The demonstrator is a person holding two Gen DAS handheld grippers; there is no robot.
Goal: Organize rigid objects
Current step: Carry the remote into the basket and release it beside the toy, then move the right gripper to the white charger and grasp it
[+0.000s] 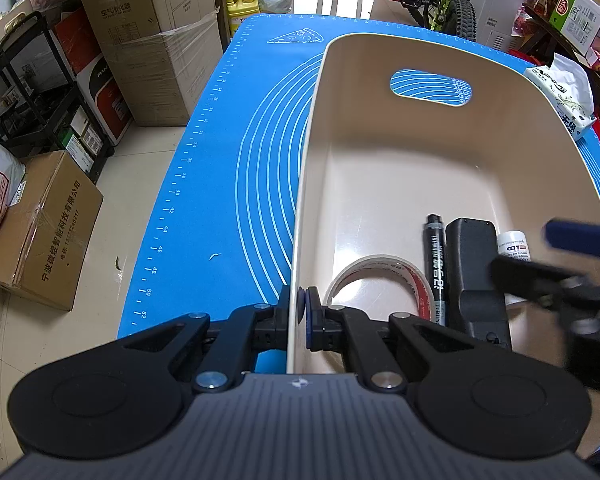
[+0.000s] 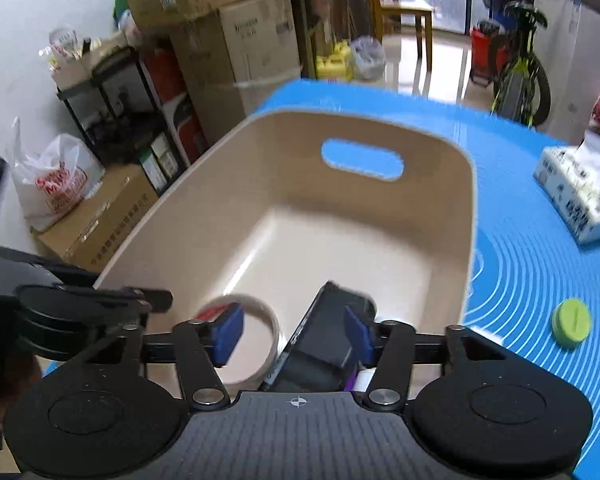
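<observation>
Two grippers are ours at this cream bin (image 1: 380, 168), which stands on the blue mat (image 1: 228, 160). We keep the left gripper (image 1: 298, 312) pinched on the bin's left wall near its near corner, one pad outside and one inside, pressed tight against the plastic. We hold the right gripper (image 2: 294, 334) spread wide above the bin's near end, its blue pads (image 2: 228, 332) apart with nothing between them; in the left wrist view it shows as a blurred shape (image 1: 560, 280) over the bin's right side. Inside the bin, on its floor, we see a tape roll (image 1: 376, 280) lying flat, a black marker (image 1: 436, 268) just beside it, a black remote-like block (image 1: 476, 276) against the marker, and a small white bottle (image 1: 512, 244) on the far side of the block. Out on the mat, right of the bin, lie a green round cap (image 2: 572, 322) and a tissue pack (image 2: 580, 192), well apart from each other
</observation>
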